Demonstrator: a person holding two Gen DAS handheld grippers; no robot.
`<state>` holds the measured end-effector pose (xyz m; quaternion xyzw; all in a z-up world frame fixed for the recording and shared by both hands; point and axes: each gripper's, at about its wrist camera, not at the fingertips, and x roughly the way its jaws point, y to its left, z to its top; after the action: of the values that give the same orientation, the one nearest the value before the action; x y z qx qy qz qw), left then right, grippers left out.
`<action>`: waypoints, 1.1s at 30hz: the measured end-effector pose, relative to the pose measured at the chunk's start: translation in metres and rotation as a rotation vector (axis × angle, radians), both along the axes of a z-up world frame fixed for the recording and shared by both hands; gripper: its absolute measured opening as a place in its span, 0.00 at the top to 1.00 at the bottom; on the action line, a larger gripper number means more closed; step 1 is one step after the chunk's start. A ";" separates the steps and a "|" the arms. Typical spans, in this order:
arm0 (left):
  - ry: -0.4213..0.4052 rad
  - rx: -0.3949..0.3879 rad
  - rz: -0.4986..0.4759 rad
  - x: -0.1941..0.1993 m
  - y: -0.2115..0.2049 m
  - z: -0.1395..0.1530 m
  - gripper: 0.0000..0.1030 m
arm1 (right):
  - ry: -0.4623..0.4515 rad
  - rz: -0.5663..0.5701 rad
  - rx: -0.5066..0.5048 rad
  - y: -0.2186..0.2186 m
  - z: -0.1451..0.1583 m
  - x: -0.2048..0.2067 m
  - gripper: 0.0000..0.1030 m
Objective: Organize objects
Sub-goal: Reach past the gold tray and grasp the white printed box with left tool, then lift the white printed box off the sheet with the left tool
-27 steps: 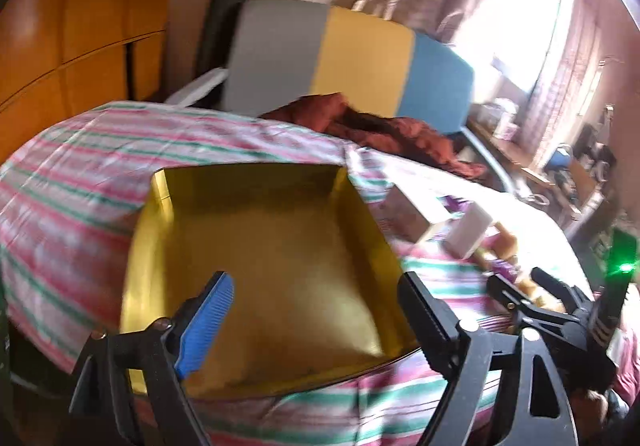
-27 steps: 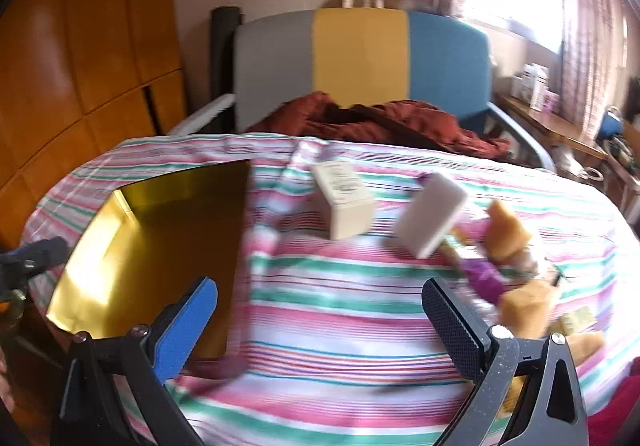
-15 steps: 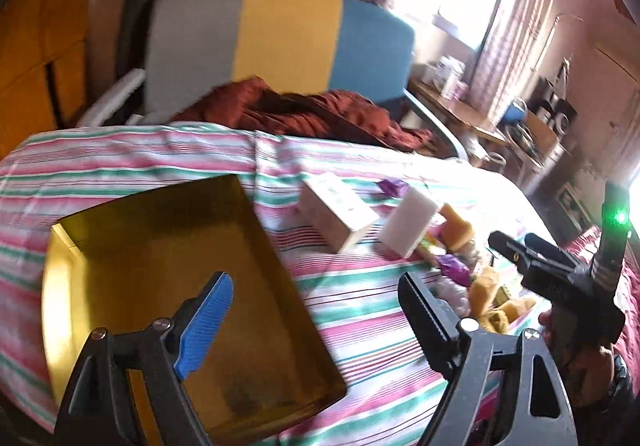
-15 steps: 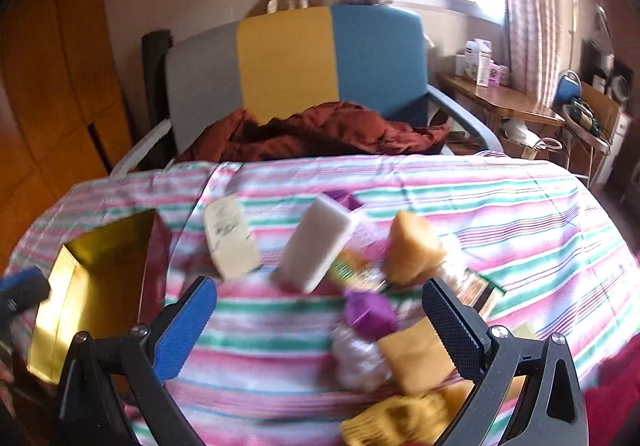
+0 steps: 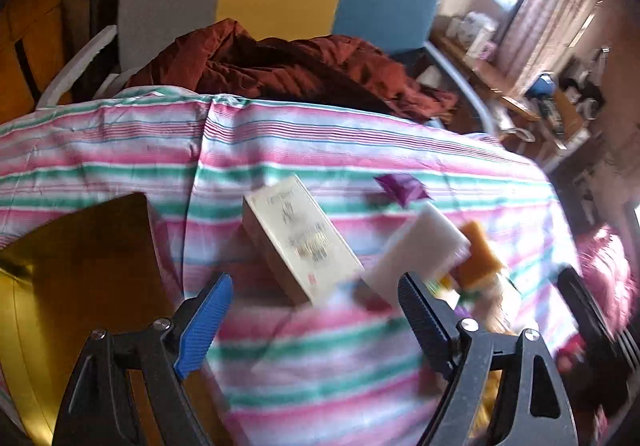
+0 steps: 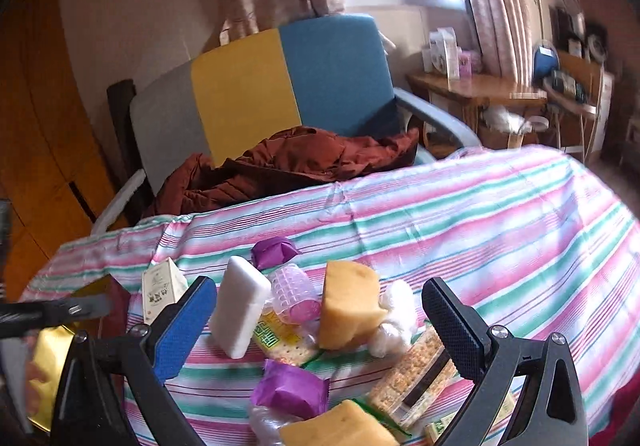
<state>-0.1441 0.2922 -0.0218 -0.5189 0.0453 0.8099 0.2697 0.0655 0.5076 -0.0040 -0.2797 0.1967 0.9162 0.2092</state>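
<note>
A gold tray (image 5: 76, 286) lies at the left on the striped tablecloth (image 5: 320, 150); its edge shows in the right wrist view (image 6: 48, 370). A cream box (image 5: 304, 242) and a white block (image 5: 416, 250) lie just ahead of my open, empty left gripper (image 5: 312, 310). My right gripper (image 6: 320, 322) is open and empty above a pile: white block (image 6: 240, 310), yellow sponge (image 6: 348, 306), pink ridged cup (image 6: 294, 298), purple wrapped packets (image 6: 292, 390), cracker packs (image 6: 416, 378). The cream box (image 6: 162, 286) stands left of it.
A grey, yellow and blue chair (image 6: 256, 98) with a rust-red jacket (image 6: 296, 166) stands behind the table. A wooden side table (image 6: 480, 90) with small items is at the back right. My right gripper shows at the left wrist view's right edge (image 5: 592, 326).
Both views have swung right. The gold tray has slid to the left edge, and the cream box, white block and the pile now sit close in front of the grippers.
</note>
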 end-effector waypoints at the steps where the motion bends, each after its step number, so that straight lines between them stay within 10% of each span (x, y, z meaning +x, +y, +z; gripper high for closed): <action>1: -0.007 -0.013 0.017 -0.007 0.006 -0.005 0.16 | 0.009 0.002 0.002 0.000 0.002 0.001 0.00; 14: -0.110 -0.112 0.146 -0.058 0.045 -0.061 0.07 | 0.040 0.051 -0.027 -0.006 0.007 0.002 0.00; 23: -0.106 -0.185 0.139 -0.051 0.043 -0.082 0.49 | 0.021 0.053 -0.016 -0.007 0.003 0.000 0.00; 33: -0.018 -0.065 0.070 -0.019 0.017 -0.051 0.50 | -0.034 0.067 -0.006 -0.011 -0.005 -0.009 0.00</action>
<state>-0.1632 0.3089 -0.0730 -0.5360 0.0507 0.8122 0.2245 0.0567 0.4964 -0.0087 -0.3024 0.1861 0.9172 0.1809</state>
